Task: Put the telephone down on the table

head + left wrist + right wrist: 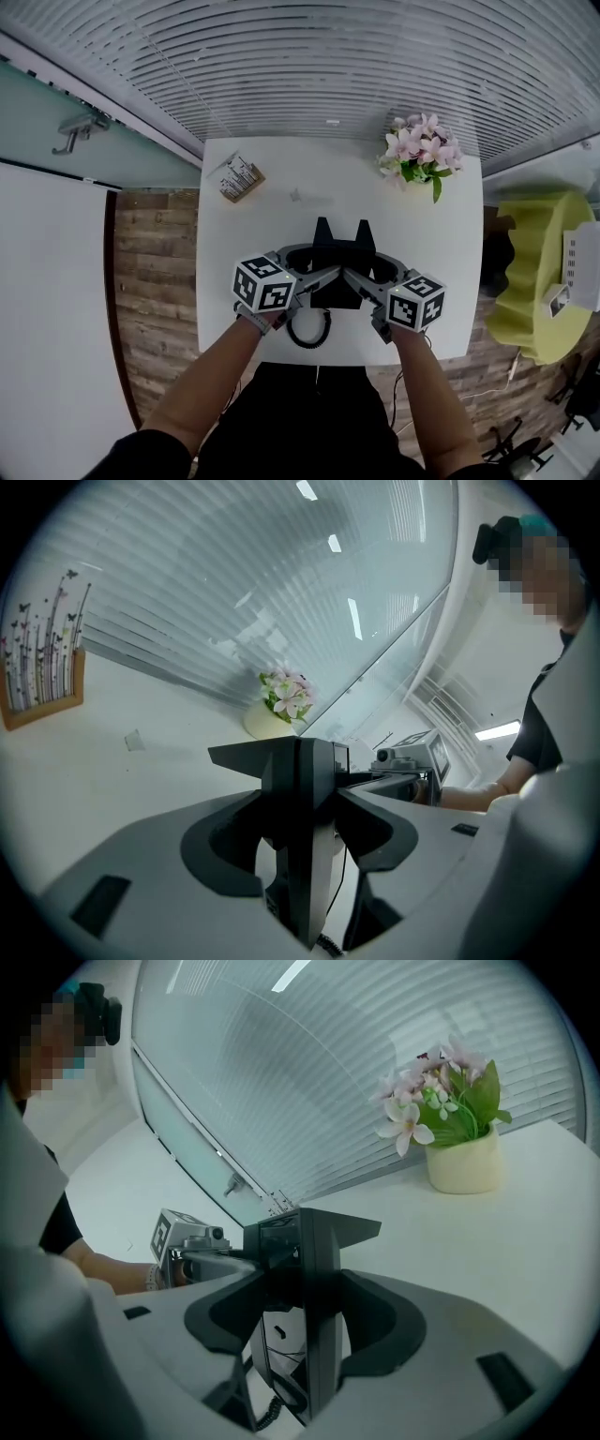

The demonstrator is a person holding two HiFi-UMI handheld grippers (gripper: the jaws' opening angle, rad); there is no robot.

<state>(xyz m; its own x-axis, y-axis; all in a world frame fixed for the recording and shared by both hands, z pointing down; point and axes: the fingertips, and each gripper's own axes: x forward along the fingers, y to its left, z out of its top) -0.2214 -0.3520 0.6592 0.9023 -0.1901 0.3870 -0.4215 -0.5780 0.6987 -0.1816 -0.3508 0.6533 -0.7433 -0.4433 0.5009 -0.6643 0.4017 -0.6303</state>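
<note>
Left hand-held gripper (302, 794) & right hand-held gripper (305, 1283) each pinch one side of the black telephone (339, 253), prob. because it's too wide for one grip and this keeps it level btwn them. Telephone hangs low over the desk (244, 234) near its front edge; can't tell if it touches. Coiled cord (309, 330) curls at the near side. Flower pot (420, 155) & card stand (240, 178) are well apart.
</note>
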